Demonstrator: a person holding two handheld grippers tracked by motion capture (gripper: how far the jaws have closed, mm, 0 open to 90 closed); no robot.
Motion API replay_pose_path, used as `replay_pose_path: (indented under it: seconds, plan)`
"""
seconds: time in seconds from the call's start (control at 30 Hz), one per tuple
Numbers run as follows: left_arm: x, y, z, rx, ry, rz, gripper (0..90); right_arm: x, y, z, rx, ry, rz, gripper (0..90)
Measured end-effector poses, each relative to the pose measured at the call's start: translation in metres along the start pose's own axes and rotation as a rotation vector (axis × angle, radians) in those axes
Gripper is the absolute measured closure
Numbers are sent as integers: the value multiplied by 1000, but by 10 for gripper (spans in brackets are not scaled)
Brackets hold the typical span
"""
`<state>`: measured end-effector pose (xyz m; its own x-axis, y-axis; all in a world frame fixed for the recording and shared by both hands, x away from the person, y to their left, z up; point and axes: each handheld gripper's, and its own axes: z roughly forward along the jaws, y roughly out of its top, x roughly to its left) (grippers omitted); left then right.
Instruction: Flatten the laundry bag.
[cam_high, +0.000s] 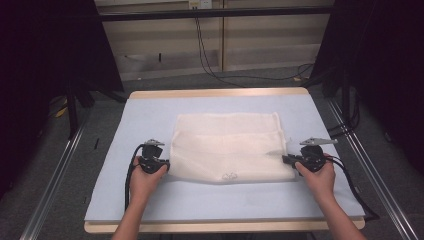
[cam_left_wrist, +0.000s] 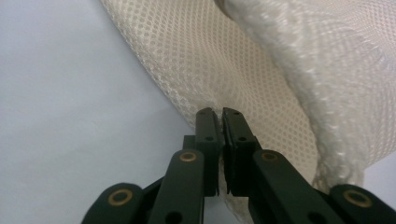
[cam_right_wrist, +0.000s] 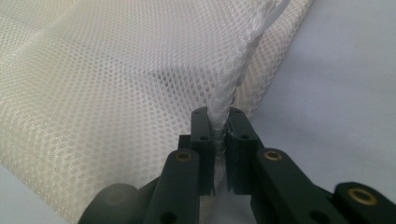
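Now both my claws bite a cream mesh bag (cam_high: 227, 147) lying mid-tabletop (cam_high: 150, 112): my left claw (cam_high: 161, 165) clamped on its edge at nine o'clock, my right claw (cam_high: 290, 160) pinched on its seam at three. Judging by the matched grips, a fold comes next; lifting both sides evenly should keep the mesh taut and square.

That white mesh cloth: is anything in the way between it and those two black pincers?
Nothing visible. The left tool and right tool are each already shut on an edge of the mesh cloth, which lies on the pale blue table cover.
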<state>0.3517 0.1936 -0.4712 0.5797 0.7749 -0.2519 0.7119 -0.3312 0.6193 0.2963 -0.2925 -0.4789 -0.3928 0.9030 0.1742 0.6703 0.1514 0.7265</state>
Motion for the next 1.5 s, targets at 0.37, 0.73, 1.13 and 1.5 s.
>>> replay_pose_path:
  seconds: [0.37,0.73,1.13,1.5]
  plan:
    - [12,19,9,-31,38,12,870,-8,24,13,-3,-34,-43,838]
    - [23,38,18,-60,72,6,868,-16,43,30,-43,-66,-39,837]
    - [29,45,14,-54,91,-32,790,-17,54,36,-48,-74,-35,778]
    - [29,47,-13,-79,112,-54,665,-14,55,20,-76,-71,-41,776]
